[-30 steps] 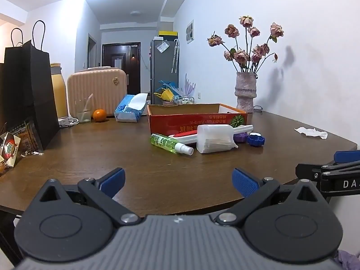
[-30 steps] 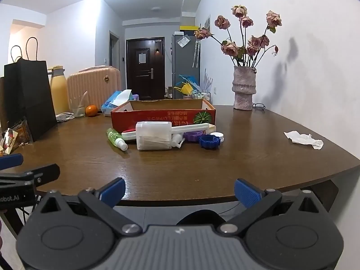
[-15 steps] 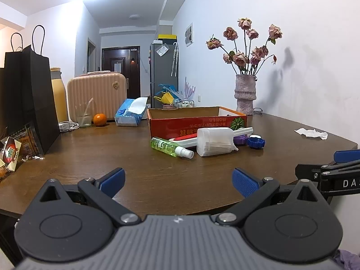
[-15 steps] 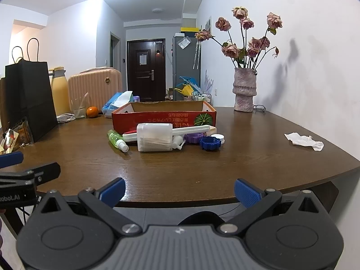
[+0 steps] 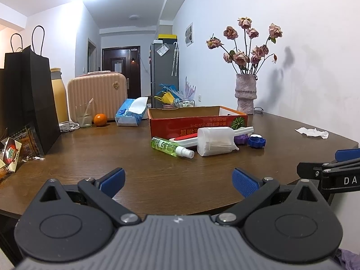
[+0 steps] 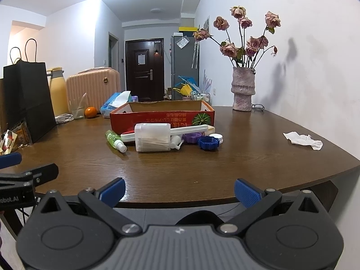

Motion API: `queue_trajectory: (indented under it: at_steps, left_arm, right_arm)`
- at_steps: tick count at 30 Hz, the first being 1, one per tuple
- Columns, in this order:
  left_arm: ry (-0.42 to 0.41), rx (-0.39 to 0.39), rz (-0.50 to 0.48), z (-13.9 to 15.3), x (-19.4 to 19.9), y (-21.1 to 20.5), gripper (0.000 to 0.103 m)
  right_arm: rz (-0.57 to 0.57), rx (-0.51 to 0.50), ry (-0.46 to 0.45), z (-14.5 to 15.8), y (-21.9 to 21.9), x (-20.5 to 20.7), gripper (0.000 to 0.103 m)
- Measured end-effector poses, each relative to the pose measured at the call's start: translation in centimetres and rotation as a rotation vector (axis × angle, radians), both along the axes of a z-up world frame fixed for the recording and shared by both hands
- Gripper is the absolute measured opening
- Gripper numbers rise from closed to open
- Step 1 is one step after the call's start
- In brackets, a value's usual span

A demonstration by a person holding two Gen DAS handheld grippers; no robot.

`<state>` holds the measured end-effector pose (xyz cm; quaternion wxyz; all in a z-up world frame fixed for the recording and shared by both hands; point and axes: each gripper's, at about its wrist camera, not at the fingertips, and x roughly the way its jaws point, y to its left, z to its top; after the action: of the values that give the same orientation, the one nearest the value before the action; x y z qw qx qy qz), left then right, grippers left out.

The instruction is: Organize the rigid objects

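Both our tongs, left (image 5: 177, 177) and right (image 6: 178, 189), are spread and empty; the white container (image 6: 153, 137) lies crosswise ahead, slightly left of the right tongs, before the red box (image 6: 162, 118).

"DA" on right claw (image 5: 342, 157), "obot.AI" on left claw (image 6: 13, 164)

left tool (image 5: 177, 180): spread wide, holding nothing | right tool (image 6: 178, 190): same
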<state>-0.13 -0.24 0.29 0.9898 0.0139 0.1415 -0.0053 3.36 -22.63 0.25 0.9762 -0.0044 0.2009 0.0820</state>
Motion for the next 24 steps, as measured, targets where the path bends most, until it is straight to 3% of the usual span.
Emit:
queue_trajectory:
  at_steps: [24]
  left_arm:
    - [0.006,0.017,-0.002,-0.16,0.02,-0.66,0.103]
  right_arm:
    - [-0.015,0.004,0.016,-0.40,-0.39,0.48,0.103]
